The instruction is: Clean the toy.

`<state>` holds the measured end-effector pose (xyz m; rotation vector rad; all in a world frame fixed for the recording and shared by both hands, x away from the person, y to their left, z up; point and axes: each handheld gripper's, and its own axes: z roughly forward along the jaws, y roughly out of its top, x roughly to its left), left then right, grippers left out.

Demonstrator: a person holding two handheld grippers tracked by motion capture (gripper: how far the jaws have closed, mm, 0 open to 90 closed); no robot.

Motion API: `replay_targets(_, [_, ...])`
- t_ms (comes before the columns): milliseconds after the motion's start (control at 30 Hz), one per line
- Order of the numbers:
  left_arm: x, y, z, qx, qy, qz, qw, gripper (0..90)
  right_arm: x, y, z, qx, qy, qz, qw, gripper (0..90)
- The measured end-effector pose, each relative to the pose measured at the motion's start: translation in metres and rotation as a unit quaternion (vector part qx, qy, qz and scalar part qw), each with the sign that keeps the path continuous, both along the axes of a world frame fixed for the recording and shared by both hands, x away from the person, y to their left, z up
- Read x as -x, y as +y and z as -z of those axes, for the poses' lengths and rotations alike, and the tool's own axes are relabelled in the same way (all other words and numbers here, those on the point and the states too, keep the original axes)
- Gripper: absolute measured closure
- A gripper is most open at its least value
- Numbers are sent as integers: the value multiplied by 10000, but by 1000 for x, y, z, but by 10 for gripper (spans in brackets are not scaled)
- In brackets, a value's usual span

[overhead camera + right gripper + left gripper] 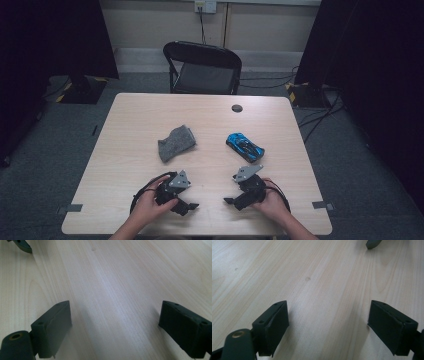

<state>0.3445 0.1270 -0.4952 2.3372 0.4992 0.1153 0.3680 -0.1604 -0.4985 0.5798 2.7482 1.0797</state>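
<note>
A grey folded cloth (pixel 176 143) lies left of the table's middle, and a blue toy car (pixel 244 146) lies to its right. Near the front edge a person's hands hold both grippers low over the wood. My left gripper (pixel 192 205) points right toward the other one, and in its own view its jaws stand wide apart over bare wood (pixel 329 320). My right gripper (pixel 229 201) points left, and it too is open over bare wood (pixel 115 325). Each gripper view catches a tip of the other gripper at its top edge.
The light wooden table (pixel 140 115) has a dark round cable port (pixel 237 108) at the back. A black folding chair (pixel 202 67) stands behind the table. Dark curtains and stand bases flank the room.
</note>
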Motion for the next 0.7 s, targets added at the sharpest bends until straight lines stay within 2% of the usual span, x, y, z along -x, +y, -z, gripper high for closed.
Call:
replay_targets(67, [0,0,0,10,-19,25,10000,163,0,-1,1,-56,-22,-31,10000,96])
replay_targets(133, [-1,1,2,-26,-154,121,9998,155,-1,-2,2,-122,-22,-72,9999,87])
replay_targets(233, [-2,2,5,90,-193,182,9996,129,-2,-5,5,-255,-83,-115,9996,70])
replay_targets(400, [-5,3,8,202,-227,283,9991,73,-3,-5,5,-255,-76,-125,9996,68])
replay_targets(700, [-6,1,9,93,-191,411,9989,0,-4,-4,6,-226,-58,-84,9997,43])
